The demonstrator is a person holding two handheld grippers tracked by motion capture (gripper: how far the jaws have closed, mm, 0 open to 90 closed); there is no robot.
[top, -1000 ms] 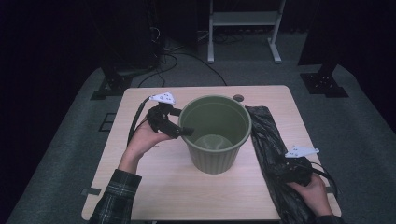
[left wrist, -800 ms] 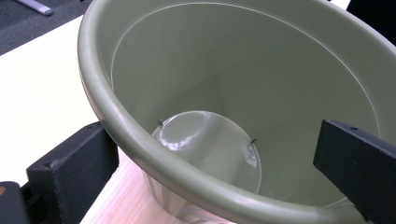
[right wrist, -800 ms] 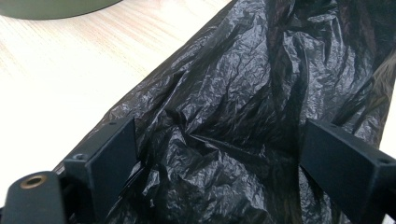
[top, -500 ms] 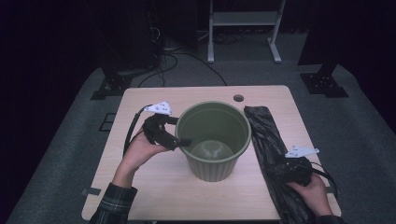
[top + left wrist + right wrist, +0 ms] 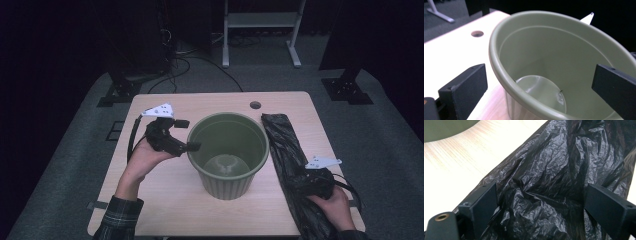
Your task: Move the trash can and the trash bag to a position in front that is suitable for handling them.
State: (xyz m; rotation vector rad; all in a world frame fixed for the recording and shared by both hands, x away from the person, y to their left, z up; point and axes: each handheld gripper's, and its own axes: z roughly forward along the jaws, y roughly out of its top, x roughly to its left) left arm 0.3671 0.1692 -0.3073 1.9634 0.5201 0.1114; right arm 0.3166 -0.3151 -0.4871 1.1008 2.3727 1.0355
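A green plastic bin [image 5: 228, 155] was seen standing upright near the middle of the wooden worktop [image 5: 165, 205], with its opening upward and nothing visible inside except its pale bottom. A long black plastic bag [image 5: 290, 165] was laid flat on the worktop just beside the bin, on its right side, and it stretched from the far part of the worktop to the near edge.

The left gripper [image 5: 186, 135] was held at the left side of the bin, at the height of the rim. Its fingers [image 5: 464, 86] were spread wide. In the left gripper view the rim of the bin [image 5: 499, 72] was seen between the two fingers, with one finger outside the wall and the other over the opening. The pads were not pressed on the rim, so nothing was gripped.

The right gripper [image 5: 314, 181] was placed low over the near part of the black bag. In the right gripper view its fingers [image 5: 485, 202] were opened wide, and the crumpled bag [image 5: 544, 195] was seen between and under them. No fold was pinched. The left finger was touching the plastic or was just beside it; this could not be decided.

A small round hole [image 5: 255, 105] was seen in the worktop behind the bin.
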